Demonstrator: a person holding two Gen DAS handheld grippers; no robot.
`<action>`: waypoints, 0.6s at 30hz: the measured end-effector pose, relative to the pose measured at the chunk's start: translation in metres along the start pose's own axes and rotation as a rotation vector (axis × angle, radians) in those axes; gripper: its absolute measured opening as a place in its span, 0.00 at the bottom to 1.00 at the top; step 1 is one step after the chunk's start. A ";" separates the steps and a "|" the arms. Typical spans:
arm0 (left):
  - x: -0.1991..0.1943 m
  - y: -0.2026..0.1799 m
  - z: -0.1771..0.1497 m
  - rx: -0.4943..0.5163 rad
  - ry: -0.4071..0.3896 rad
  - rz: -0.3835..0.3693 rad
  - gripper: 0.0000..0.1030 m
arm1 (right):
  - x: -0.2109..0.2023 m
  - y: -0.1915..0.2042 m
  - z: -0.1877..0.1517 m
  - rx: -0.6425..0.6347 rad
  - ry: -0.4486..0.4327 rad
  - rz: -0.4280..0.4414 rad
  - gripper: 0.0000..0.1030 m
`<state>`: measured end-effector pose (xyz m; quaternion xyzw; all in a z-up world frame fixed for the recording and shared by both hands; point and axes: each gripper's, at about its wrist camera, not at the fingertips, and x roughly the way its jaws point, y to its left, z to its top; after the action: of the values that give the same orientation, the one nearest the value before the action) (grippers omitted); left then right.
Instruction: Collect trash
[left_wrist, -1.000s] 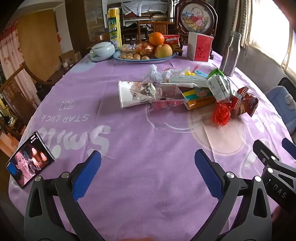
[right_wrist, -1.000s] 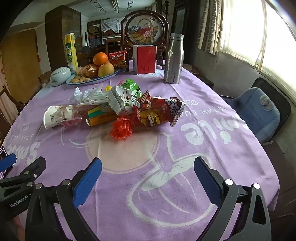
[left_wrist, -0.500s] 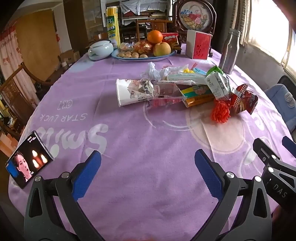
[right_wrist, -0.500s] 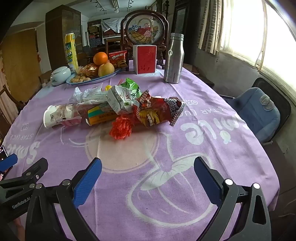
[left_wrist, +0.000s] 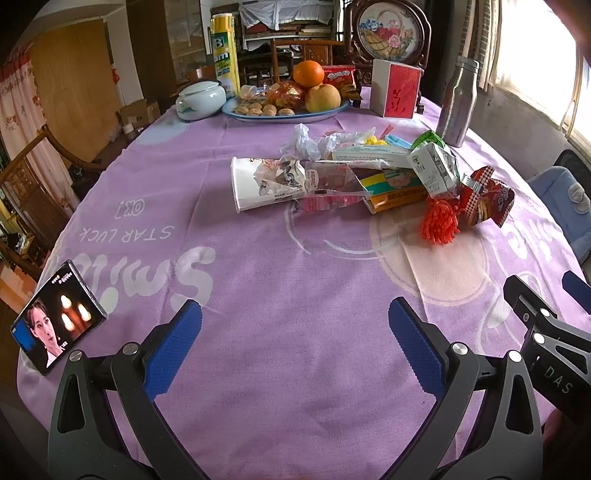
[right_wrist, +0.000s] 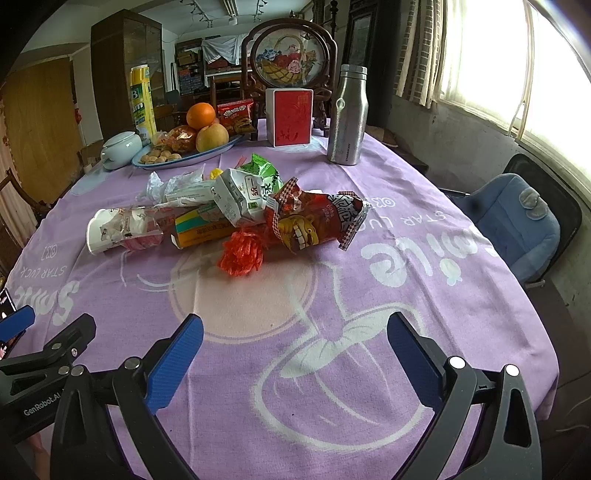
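Observation:
A heap of trash lies mid-table on the purple cloth: a tipped white paper cup (left_wrist: 258, 182) (right_wrist: 110, 230), clear wrappers, a yellow-green carton (left_wrist: 395, 190) (right_wrist: 201, 229), a crumpled white milk carton (left_wrist: 436, 171) (right_wrist: 236, 199), an orange-red tassel (left_wrist: 439, 221) (right_wrist: 242, 253) and a red snack bag (left_wrist: 485, 201) (right_wrist: 317, 221). My left gripper (left_wrist: 291, 334) hovers open over the near cloth, well short of the heap. My right gripper (right_wrist: 293, 343) is open too, nothing between its blue pads, beside the left one near the table's front edge.
At the back stand a fruit plate (left_wrist: 284, 110), a white lidded pot (left_wrist: 201, 98), a red box (right_wrist: 293, 118), a steel bottle (right_wrist: 347, 118) and a yellow can (right_wrist: 142, 99). A phone (left_wrist: 55, 321) leans at the near left edge. A blue-cushioned chair (right_wrist: 517, 221) stands on the right.
Both grippers have eased slightly forward and the view has shifted a little; the heap lies as before and both grippers stay open.

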<state>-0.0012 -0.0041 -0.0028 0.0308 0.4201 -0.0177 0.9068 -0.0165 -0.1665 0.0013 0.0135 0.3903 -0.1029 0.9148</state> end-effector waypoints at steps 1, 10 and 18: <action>0.000 0.000 0.000 0.002 0.000 -0.001 0.94 | 0.000 0.000 0.000 -0.001 0.000 0.000 0.95; 0.000 -0.001 0.000 0.003 0.001 0.000 0.94 | 0.001 0.000 -0.002 0.000 0.000 0.000 0.95; 0.000 -0.002 0.000 0.004 0.001 -0.003 0.94 | 0.002 -0.001 -0.001 0.000 0.002 0.000 0.95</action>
<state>-0.0017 -0.0060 -0.0030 0.0323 0.4203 -0.0198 0.9066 -0.0164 -0.1675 -0.0007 0.0133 0.3911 -0.1030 0.9145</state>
